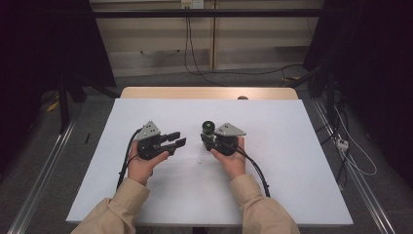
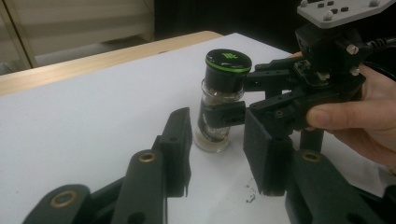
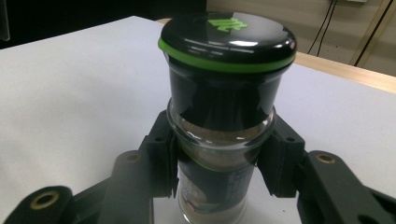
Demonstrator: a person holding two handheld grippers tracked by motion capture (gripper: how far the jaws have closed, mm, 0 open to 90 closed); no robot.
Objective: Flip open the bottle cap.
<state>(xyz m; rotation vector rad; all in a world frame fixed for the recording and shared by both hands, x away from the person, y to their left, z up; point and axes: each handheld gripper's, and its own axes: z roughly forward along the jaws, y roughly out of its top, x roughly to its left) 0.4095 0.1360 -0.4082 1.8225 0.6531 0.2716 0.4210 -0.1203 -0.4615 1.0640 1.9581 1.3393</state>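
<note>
Overhead light falls bright on the white table (image 1: 292,161) beyond my tongs; the room on both sides sinks into black. Glare streaks the jar's lid (image 3: 227,37) above my right jaws. My nearest jaws blur softly.

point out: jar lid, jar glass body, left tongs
jar lid (image 3: 226,35), right gripper view, black top face.
jar glass body (image 2: 219,95), left gripper view, clear wall under the lid.
left tongs (image 1: 176,139), high view, between the jaw tips.
</note>
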